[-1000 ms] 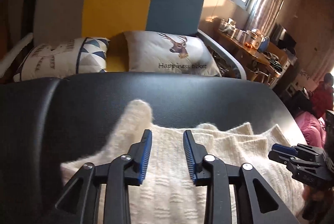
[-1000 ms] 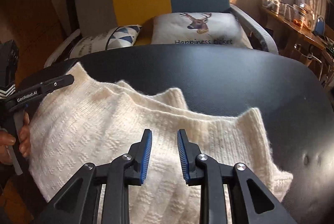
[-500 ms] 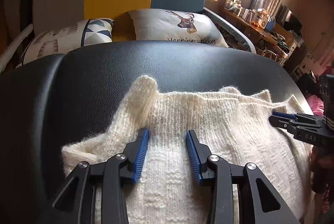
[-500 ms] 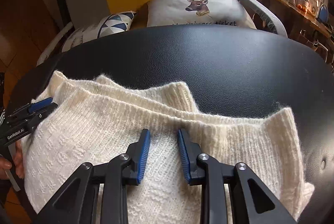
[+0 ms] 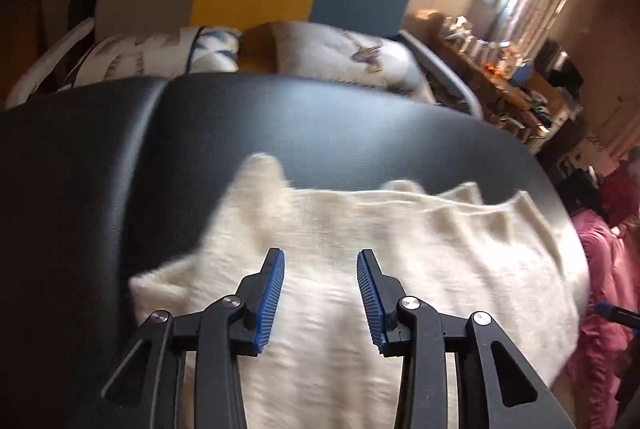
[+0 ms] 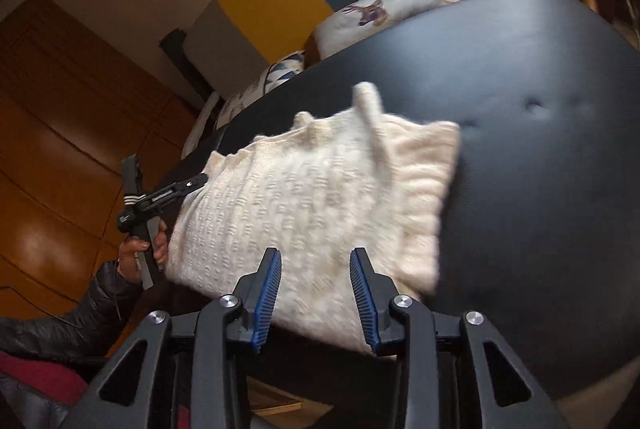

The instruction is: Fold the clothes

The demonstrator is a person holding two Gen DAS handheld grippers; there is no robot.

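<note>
a cream knitted sweater (image 6: 320,197) lies in a compact, roughly rectangular bundle with layered edges showing along its far side, on the black padded desk (image 6: 540,157), its near edge hanging slightly over the desk's front. that shape would fit a fold that is finished as well as one with more halving to come, and the pictures do not settle which. the left tool (image 5: 320,293) hovers over the left part of the knit with its blue-padded jaws spread wide and nothing between them; the right tool (image 6: 316,297) is likewise wide apart and empty, tilted, above the near edge of the bundle. in the right wrist view the left tool appears at the bundle's left side, held by a hand (image 6: 138,253) in a dark puffy sleeve. the knit looks thick, soft and light, fuzzy enough to grip well against the ribbed pads, but stretchy and limp, so it would likely sag and drag if lifted from one point. the firmer ribbed bands and the stacked corners look like the surest places to pinch, taking all layers together.
</note>
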